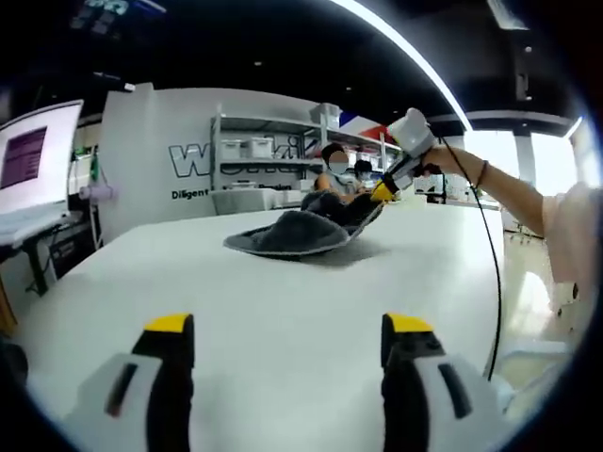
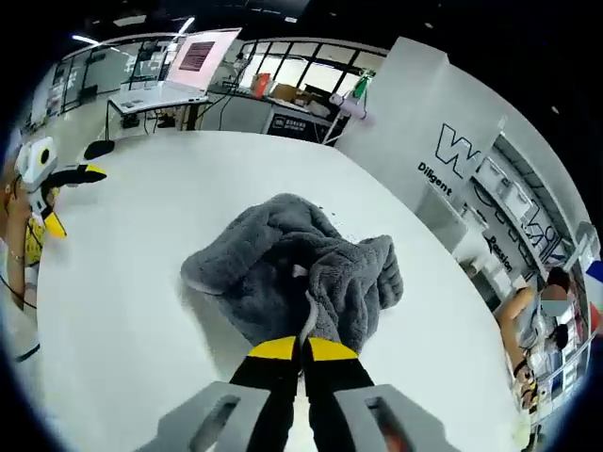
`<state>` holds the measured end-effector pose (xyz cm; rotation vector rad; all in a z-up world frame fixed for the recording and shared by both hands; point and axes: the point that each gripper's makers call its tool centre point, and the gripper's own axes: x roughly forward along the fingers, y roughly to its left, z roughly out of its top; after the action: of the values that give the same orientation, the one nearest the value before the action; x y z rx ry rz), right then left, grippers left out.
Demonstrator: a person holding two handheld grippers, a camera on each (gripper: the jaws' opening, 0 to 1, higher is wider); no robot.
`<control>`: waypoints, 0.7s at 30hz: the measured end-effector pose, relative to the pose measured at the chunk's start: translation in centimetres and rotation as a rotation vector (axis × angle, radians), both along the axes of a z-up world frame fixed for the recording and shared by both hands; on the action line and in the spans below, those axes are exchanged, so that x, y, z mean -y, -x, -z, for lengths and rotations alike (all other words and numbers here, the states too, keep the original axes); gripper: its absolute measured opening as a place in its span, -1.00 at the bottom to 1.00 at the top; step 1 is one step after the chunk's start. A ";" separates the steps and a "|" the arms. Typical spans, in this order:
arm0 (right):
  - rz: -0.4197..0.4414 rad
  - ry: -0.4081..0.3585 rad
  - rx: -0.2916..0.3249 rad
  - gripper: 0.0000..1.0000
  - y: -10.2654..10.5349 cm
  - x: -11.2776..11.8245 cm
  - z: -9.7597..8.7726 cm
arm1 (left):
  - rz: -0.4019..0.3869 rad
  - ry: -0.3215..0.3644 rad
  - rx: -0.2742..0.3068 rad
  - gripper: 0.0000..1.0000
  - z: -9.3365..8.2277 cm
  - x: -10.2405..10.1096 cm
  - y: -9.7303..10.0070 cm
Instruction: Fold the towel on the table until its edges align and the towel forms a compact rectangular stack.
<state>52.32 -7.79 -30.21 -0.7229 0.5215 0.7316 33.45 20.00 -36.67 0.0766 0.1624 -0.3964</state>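
Risk first: the towel [image 2: 300, 278] is a crumpled grey heap in the middle of the white table [image 2: 141, 282], no edge laid flat, and the right gripper [image 2: 301, 350] has it by one bunched bit at the near side. Pinching a wad rather than a true corner is the likely trouble — a lift from here could drag the whole heap along instead of opening it, or catch two layers so the edges never line up. A thin pinch in fluffy pile might also slip out mid-lift. With only one gripper on the cloth, nothing pins the far side, so it will prob. slide on the smooth tabletop.

Pose: in the right gripper view the yellow-tipped jaws are closed tight together with a fold of towel caught between them, pointing down at the heap from above and a bit behind. In the left gripper view the same gripper [image 1: 380, 193] reaches in from the right at the far side of the towel [image 1: 292, 233], tilted downward, its edge raised a little off the table [image 1: 283, 311]; the person's forearm trails off to the right.

The left gripper [image 1: 287, 339] sits low near the table's near edge, well apart from the towel — jaws spread wide, nothing between them. In the right gripper view it [image 2: 66, 198] hangs at the far left by the table edge.
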 end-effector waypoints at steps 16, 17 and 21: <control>0.015 0.118 0.130 -0.97 -1.2 1.5 -6.8 | 0.001 0.001 0.007 0.70 -0.3 0.0 0.2; 0.019 0.118 0.134 -0.97 -1.4 1.6 -7.2 | -0.001 0.001 0.008 0.70 -0.4 -0.1 0.2; 0.023 0.124 0.149 -0.97 -1.7 1.8 -8.9 | -0.004 0.002 0.010 0.70 -0.4 -0.3 0.2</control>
<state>54.02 -9.60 -21.32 -0.8782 0.4410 0.6227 33.21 20.28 -36.26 0.0763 0.1522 -0.3921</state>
